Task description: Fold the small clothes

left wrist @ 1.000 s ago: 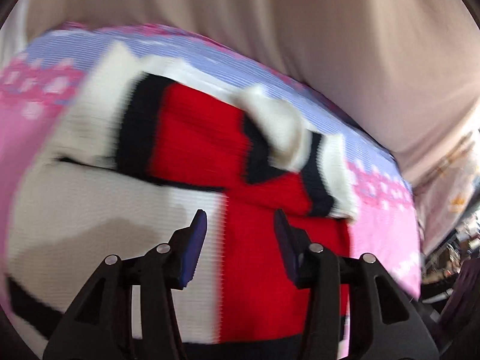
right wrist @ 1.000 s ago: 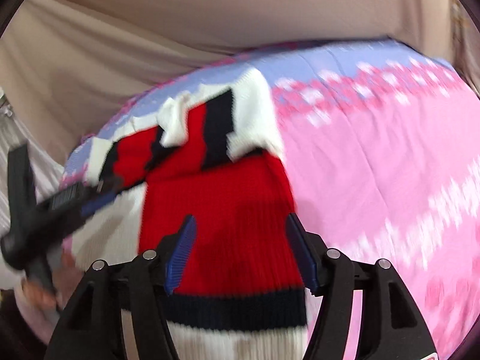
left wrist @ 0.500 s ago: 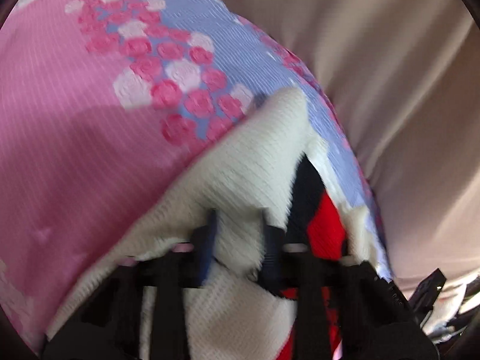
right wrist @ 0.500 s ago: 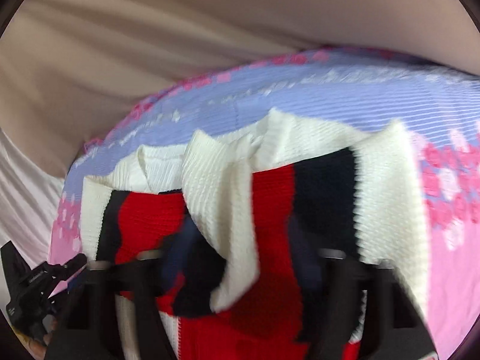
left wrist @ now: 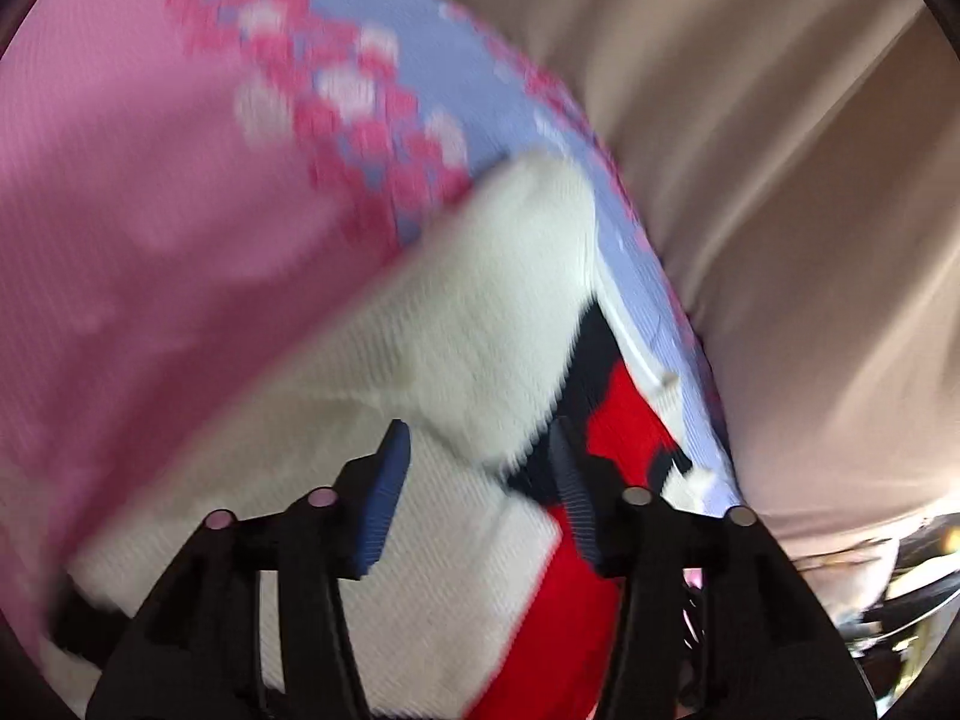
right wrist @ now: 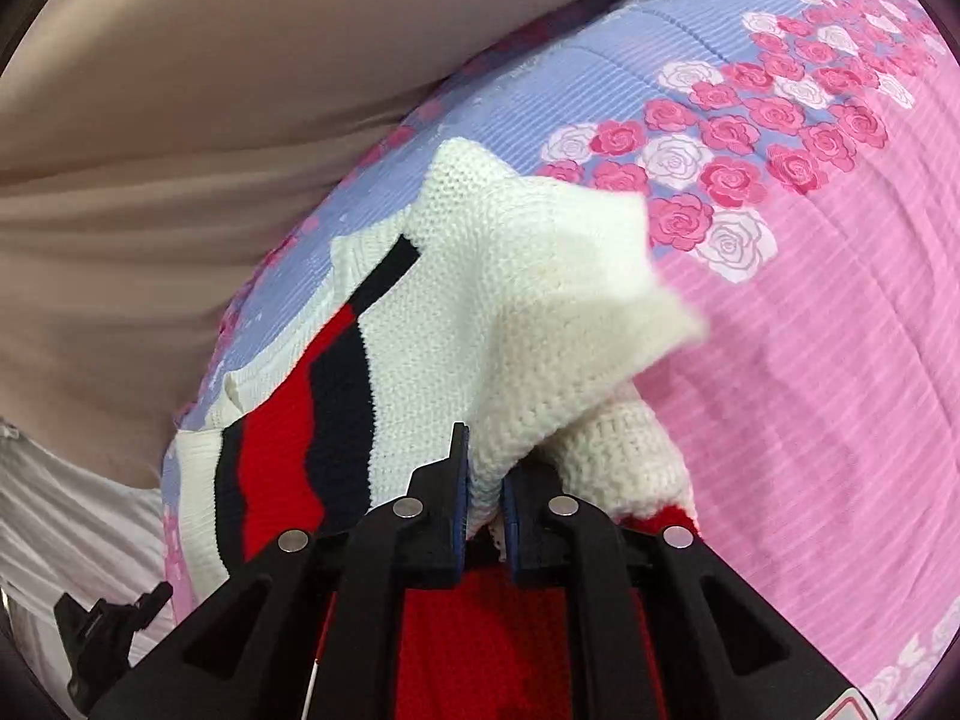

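Note:
A knitted sweater in white, red and navy lies on the pink and lilac rose-print bedspread. My left gripper hovers over its white edge. The jaws are opening, and the white knit shows between them with no pad pressing on it. In the right wrist view a white flap of the sweater is lifted and bunched. My right gripper pinches that flap between its blue pads, though its jaws are starting to open. The red body lies under the right gripper.
A beige draped cloth hangs beyond the far edge of the bedspread and is also visible as beige cloth on the right. A black piece of hardware shows at the lower left edge. Bare pink bedspread stretches to the right of the sweater.
Both grippers left the red body for white parts of the sweater and closed on them. The left jaws have since parted. The right one has dragged its white flap over the stripes.

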Tool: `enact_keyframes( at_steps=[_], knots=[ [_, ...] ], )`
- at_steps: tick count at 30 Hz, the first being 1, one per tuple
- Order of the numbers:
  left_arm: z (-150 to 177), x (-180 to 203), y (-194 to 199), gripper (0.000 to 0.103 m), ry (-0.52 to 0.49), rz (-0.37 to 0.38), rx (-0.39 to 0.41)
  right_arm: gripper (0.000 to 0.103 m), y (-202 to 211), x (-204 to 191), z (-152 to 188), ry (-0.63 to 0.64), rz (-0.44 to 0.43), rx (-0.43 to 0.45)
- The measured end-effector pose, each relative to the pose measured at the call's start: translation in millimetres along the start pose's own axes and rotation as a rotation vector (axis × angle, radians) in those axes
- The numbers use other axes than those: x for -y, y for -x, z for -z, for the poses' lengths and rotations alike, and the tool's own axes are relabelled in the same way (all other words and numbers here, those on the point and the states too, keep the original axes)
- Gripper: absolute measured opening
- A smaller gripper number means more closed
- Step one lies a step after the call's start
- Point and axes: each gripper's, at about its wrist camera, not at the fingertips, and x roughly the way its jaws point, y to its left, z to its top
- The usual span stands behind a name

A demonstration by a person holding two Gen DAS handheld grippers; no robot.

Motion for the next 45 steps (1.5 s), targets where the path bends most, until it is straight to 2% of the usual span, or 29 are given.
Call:
enact_keyframes(
  at_steps=[2,5,6,9,10,11,12,13,15,17,19,23,25,27,28,30,31,32,35,38,40,42,45],
  knots=[
    [3,0,-12,0.048,0.028,-0.012,-0.015,0.021,2,-2,-3,-0.002,-0.004,0.003],
    [-14,-1,-27,0.044,0.085,-0.033,0.038,0.035,10,0,-10,-0.024,-0.019,0.024],
    [-21,-2,-29,0.034,0.097,-0.034,0.055,0.041,12,1,-13,-0.025,-0.015,0.031],
    [-44,-6,-28,0.010,0.129,-0.031,0.098,0.043,13,3,-22,-0.029,0.004,0.052],
    [-50,-6,-20,0.009,0.120,-0.030,0.136,0.043,15,4,-24,-0.040,0.000,0.055],
    [-54,-7,-12,0.009,0.111,-0.028,0.166,0.039,17,4,-27,-0.048,-0.017,0.060],
    [-56,-8,-3,0.009,0.109,-0.018,0.190,0.018,22,0,-28,-0.045,-0.053,0.071],
    [-58,-11,5,0.009,0.119,-0.009,0.208,0.006,25,-7,-30,-0.022,-0.077,0.072],
    [-61,-19,10,0.009,0.139,-0.015,0.212,0.007,30,-25,-28,0.042,-0.095,0.083],
    [-60,-30,4,0.009,0.144,-0.059,0.197,0.007,20,-33,-22,0.127,-0.027,0.063],
    [-57,-39,-1,0.009,0.151,-0.066,0.197,0.007,3,-22,-15,0.117,0.035,0.024],
    [-56,-30,-3,0.010,0.098,-0.090,0.194,0.007,14,7,-18,0.016,0.003,0.065],
    [-57,-27,-8,0.011,0.081,-0.100,0.189,0.007,19,10,-21,0.050,0.027,0.075],
    [-53,-27,-6,0.011,0.043,-0.119,0.187,0.007,3,16,-20,0.088,0.081,0.005],
    [-51,-25,-6,0.012,0.017,-0.134,0.187,0.004,0,16,-19,0.119,0.106,-0.001],
    [-46,-19,-5,0.014,-0.037,-0.161,0.165,0.005,11,3,-20,0.160,0.125,0.011],
    [-44,-18,-3,0.014,-0.051,-0.159,0.155,0.011,20,-2,-17,0.176,0.127,0.029],
    [-41,-16,2,0.018,-0.067,-0.150,0.146,0.018,30,-7,-13,0.199,0.136,0.050],
    [-25,-15,27,0.040,-0.139,-0.140,0.140,0.046,68,-9,15,0.266,0.156,0.085],
    [-1,-25,54,0.042,-0.211,-0.165,0.124,0.048,92,5,58,0.322,0.199,0.032],
    [22,-39,78,0.042,-0.260,-0.222,0.125,0.048,107,24,89,0.322,0.219,-0.025],
    [44,-55,99,0.042,-0.277,-0.270,0.123,0.048,126,47,123,0.296,0.228,-0.081],
    [75,-81,120,0.044,-0.259,-0.301,0.080,0.048,140,69,165,0.260,0.225,-0.162]
  ],
)
